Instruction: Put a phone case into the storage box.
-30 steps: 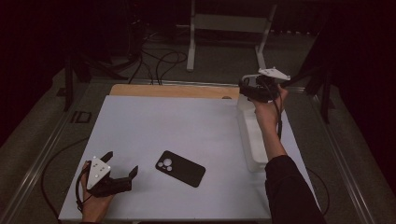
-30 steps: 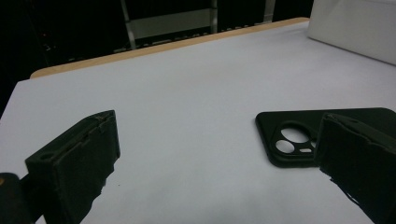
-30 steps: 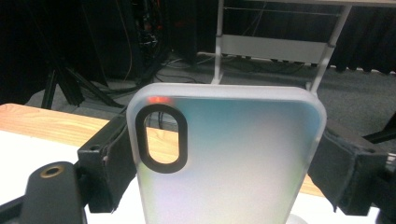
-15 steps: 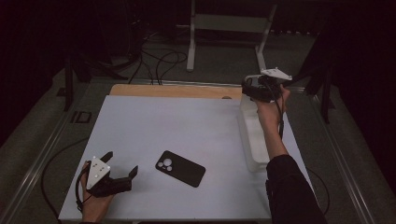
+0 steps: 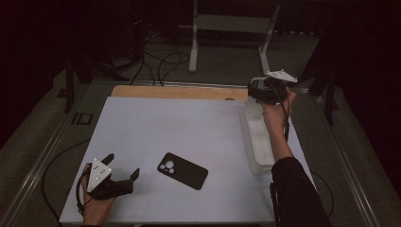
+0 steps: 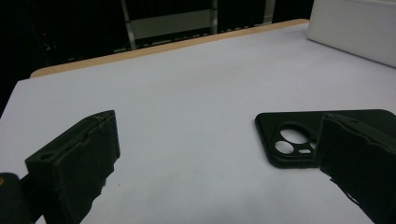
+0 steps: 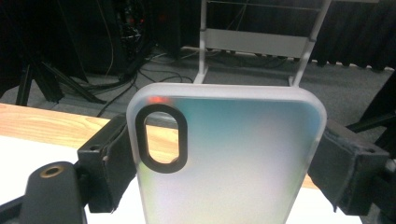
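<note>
The right gripper (image 5: 257, 91) is raised over the far right corner of the white mat (image 5: 189, 127), just above the far end of the clear bin (image 5: 255, 137) that lies along the mat's right edge. Its jaws are closed on the two long sides of a frosted phone case (image 7: 229, 154), which stands between them in the right gripper view with its oval camera cutout (image 7: 161, 138) next to the left jaw and its rounded end pointing away from the hand. In the high view the case (image 5: 255, 85) shows as a pale patch at the gripper's tip. The left gripper (image 5: 124, 168) rests low at the near left corner of the mat, held in the person's hand (image 5: 97, 208), with its jaws spread wide and nothing between them. A black phone case (image 5: 182, 170) lies flat on the mat just to the right of that gripper, apart from it, its camera holes turned toward the jaws. In the left gripper view the black case (image 6: 299, 137) sits just ahead of the right-hand jaw, partly hidden behind it, and the bin (image 6: 355, 28) shows well beyond. A strip of wooden table (image 5: 179, 92) runs along the mat's far edge.
</note>
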`<state>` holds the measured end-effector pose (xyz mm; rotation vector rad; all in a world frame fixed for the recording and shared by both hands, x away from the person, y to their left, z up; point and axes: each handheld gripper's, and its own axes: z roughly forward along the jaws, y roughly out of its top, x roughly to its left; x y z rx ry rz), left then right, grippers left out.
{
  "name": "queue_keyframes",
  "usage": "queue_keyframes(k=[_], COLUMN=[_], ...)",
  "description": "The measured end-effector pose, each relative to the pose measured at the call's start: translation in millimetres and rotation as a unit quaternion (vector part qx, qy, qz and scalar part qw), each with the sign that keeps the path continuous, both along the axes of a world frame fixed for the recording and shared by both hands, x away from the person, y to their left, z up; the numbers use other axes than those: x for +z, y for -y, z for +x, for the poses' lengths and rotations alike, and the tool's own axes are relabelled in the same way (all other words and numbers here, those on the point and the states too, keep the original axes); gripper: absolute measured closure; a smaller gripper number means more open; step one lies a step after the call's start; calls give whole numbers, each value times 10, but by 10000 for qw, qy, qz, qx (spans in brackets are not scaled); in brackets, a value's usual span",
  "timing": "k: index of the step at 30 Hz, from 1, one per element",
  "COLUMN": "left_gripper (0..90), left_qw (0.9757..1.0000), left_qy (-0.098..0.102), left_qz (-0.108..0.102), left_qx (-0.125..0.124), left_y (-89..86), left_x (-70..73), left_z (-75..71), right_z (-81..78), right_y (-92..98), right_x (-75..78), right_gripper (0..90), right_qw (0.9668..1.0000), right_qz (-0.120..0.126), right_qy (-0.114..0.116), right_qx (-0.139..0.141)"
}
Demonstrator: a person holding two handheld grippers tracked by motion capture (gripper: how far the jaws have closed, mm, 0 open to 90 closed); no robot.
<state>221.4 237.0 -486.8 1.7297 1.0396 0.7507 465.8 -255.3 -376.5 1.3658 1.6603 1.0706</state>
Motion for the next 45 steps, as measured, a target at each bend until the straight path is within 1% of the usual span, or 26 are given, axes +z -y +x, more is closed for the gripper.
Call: queue_keyframes(k=[9, 17, 20, 25, 30, 33, 34, 37, 45], left_gripper=[7, 7, 7, 7, 7, 7, 7, 7, 8], left_qw=[10000, 10000, 10000, 10000, 10000, 10000, 10000, 10000, 9999], left_qy=[8, 17, 31, 40, 39, 42, 41, 41, 45], left_qz=[-1, -15, -24, -23, -23, -29, -29, -29, -52], left_qx=[23, 44, 60, 71, 78, 82, 81, 79, 84], left_y=[0, -6, -10, -14, -15, -18, -18, -18, -24], left_x=[1, 4, 6, 8, 8, 9, 9, 8, 8], left_z=[-3, -6, -7, -9, -9, -10, -11, -11, -15], right_z=[27, 53, 59, 77, 100, 115, 123, 139, 181], right_y=[45, 60, 70, 71, 62, 55, 47, 24, 9], right_x=[-93, -200, -240, -324, -414, -457, -473, -500, -570], right_gripper=[165, 164, 164, 163, 163, 163, 162, 162, 162], right_qw=[9998, 9994, 9991, 9986, 9979, 9974, 9971, 9968, 9952], right_qz=[52, 65, 143, 135, 44, 46, 6, -47, -140], right_qy=[-145, -316, -351, -451, -607, -688, -721, -768, -911], right_qx=[-83, -160, -186, -230, -219, -228, -239, -220, -338])
